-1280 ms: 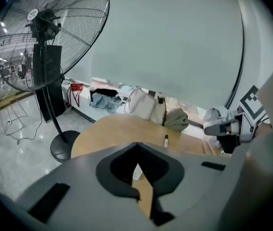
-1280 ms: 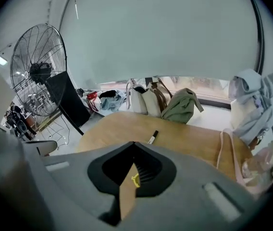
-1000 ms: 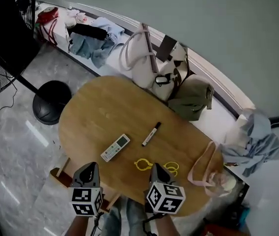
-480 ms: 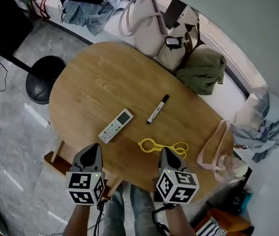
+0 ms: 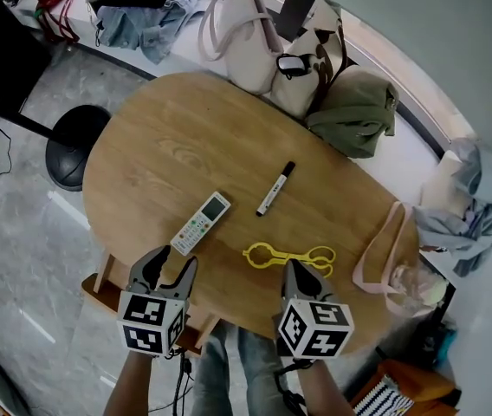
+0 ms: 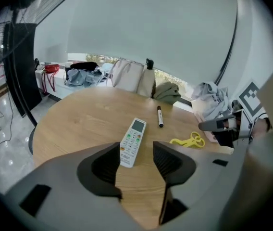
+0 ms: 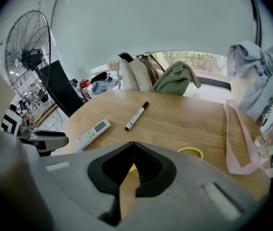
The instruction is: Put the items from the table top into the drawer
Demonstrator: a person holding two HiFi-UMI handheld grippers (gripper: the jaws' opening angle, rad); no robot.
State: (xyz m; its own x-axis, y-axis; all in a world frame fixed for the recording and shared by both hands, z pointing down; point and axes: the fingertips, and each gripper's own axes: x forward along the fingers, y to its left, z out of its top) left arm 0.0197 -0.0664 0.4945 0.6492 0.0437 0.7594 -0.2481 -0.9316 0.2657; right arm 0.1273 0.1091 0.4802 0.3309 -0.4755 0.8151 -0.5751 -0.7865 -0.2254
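On the oval wooden table [image 5: 168,137] lie a white remote [image 5: 201,223], a black-capped white marker [image 5: 275,189] and a yellow plastic scissor-shaped tool [image 5: 289,255]. My left gripper [image 5: 170,267] hovers at the near edge, just short of the remote [image 6: 132,142]. Its jaws have just been opening and stand open with nothing between them. My right gripper [image 5: 298,276] is shut and empty, its tip just short of the yellow tool [image 7: 190,152]. The marker [image 7: 136,115] lies farther out, between the two.
Several bags [image 5: 255,50] and a green bundle [image 5: 354,111] crowd the table's far side. A pink bag strap [image 5: 385,250] lies on the right end. A wooden frame [image 5: 107,289] shows under the near edge. A fan base [image 5: 68,150] stands on the floor at left.
The left gripper's jaws have gone from shut to open. Both grippers have sunk toward the table's near edge. The remote, marker and yellow tool have not moved on the table.
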